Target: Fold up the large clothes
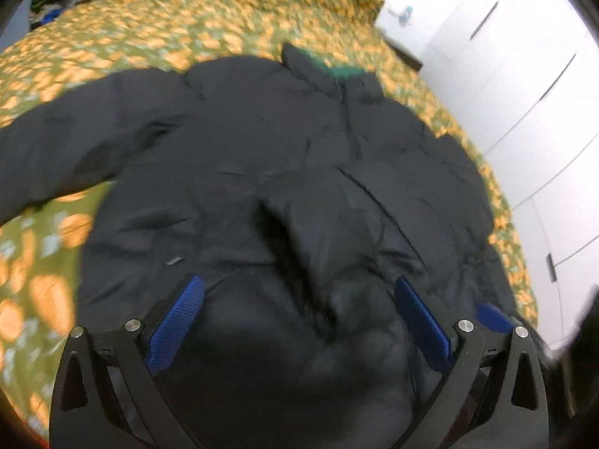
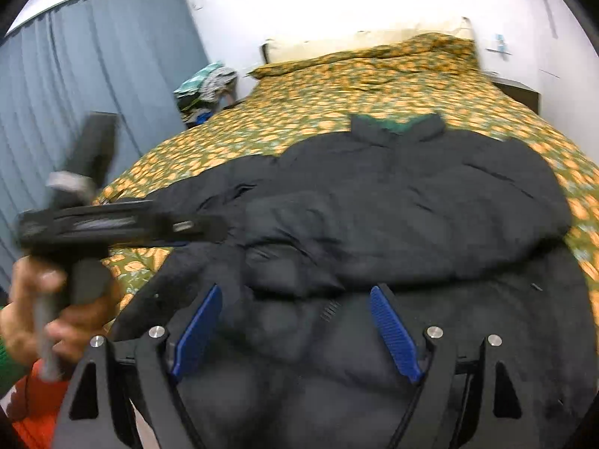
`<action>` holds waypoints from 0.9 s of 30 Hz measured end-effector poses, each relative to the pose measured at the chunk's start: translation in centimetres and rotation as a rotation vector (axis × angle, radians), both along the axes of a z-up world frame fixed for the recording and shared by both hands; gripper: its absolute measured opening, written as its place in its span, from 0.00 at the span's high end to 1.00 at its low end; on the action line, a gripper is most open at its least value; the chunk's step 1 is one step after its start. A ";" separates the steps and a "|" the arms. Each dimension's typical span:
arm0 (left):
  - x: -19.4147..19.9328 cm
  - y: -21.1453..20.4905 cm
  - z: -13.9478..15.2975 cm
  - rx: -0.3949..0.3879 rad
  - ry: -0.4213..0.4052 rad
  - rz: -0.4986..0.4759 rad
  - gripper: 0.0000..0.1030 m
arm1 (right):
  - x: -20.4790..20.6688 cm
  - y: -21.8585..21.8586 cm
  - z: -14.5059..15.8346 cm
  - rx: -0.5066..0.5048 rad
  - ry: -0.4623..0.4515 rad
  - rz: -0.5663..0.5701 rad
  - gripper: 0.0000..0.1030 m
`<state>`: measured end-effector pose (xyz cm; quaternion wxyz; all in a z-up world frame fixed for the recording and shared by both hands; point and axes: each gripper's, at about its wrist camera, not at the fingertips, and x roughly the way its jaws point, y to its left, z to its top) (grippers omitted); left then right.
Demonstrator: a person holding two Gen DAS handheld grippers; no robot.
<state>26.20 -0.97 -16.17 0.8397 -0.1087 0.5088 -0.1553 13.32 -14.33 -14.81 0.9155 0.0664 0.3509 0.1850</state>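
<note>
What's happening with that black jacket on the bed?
A person holds a gripping tool in each hand over a black jacket spread on the bed. Both the left tool and the right tool stand open above its lower part, gripping nothing. One sleeve already lies across the front; folding has barely begun.

Black puffer jacket (image 1: 284,172) across the middle of both views, a strip of green lining (image 2: 397,124) showing at its collar. Beneath it, olive-green bedspread (image 1: 157,26) patterned with orange blossoms and pale bluish leaves; grey-blue curtain (image 2: 93,75) at upper left of the right-wrist view, white wardrobe doors (image 1: 524,86) at right of the left-wrist view. Black tongs with blue ribbed pads (image 1: 176,321) along the bottom edges, plus orange and green sleeve (image 2: 33,408) at lower left.
</note>
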 end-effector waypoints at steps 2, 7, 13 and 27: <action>1.8 -1.9 -1.4 0.051 0.035 -0.005 0.32 | -0.6 -1.8 0.5 0.004 0.002 -0.039 0.19; 5.1 -4.2 0.6 0.139 -0.015 -0.033 0.91 | -1.2 -6.7 2.2 0.028 -0.021 -0.137 0.19; 9.5 -1.7 5.4 0.288 -0.187 0.027 0.91 | 5.1 -14.7 4.8 0.053 -0.005 -0.268 0.39; 12.5 1.2 -3.6 0.384 -0.108 0.041 0.82 | 22.4 -16.5 -4.9 -0.050 0.317 -0.293 0.58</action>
